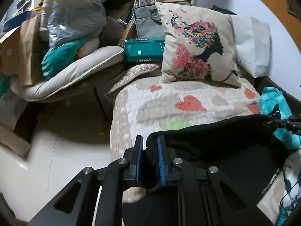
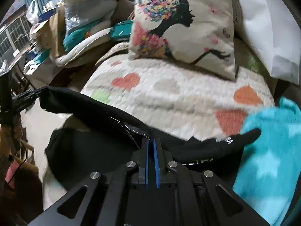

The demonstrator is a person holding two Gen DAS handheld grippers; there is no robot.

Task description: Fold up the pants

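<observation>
Black pants (image 1: 216,141) with white lettering hang stretched above a quilt with heart shapes (image 1: 169,101). My left gripper (image 1: 150,141) is shut on a thick bunch of the black fabric at one end of the lifted edge. In the right wrist view my right gripper (image 2: 151,141) is shut on a thin edge of the pants (image 2: 90,150) near a zip. The far end of that edge runs to the left gripper (image 2: 35,94) at the left of this view. The right gripper (image 1: 276,122) shows at the right edge of the left wrist view, also on the fabric.
A floral cushion (image 1: 199,45) and a white pillow (image 1: 252,43) lie at the head of the quilt. A turquoise fleece blanket (image 2: 269,150) sits beside the pants. A chair piled with cushions, bags and boxes (image 1: 65,56) stands beside the bed, over a pale floor (image 1: 65,150).
</observation>
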